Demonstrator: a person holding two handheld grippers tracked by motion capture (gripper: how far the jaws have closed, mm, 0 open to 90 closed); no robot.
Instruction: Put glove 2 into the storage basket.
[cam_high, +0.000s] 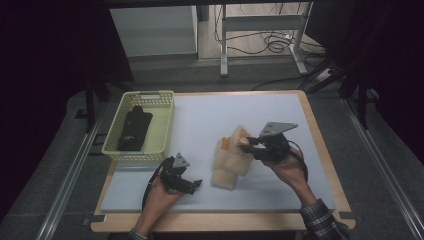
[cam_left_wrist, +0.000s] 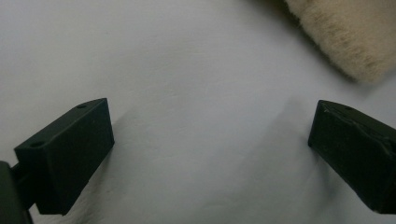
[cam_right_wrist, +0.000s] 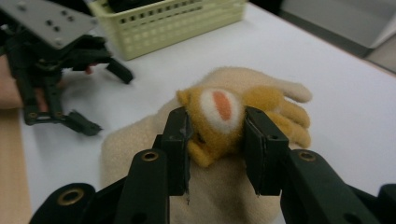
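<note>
The plush toy, cream-bodied with an orange-yellow part that carries a white patch and an orange spot, sits right of centre on the pale counter. The right claw is clenched on that orange-yellow part: in the right gripper view both black jaws press into the fur from either side, and the cream body spreads out beneath and behind them. In the high view the toy appears partly raised at its upper end, where the right claw grips it, while its lower end rests on the counter (whether the whole body has left the surface I cannot tell).

The left claw lies to the toy's left, near the counter's front edge, held low in the person's left hand. Its jaws stand wide apart and released, with nothing between them; the left gripper view looks down on bare counter, with a corner of the cream fur at the upper right, apart from either jaw.

Further left, at the counter's edge, stands a pale yellow basket holding a dark object, well apart from the toy.
</note>
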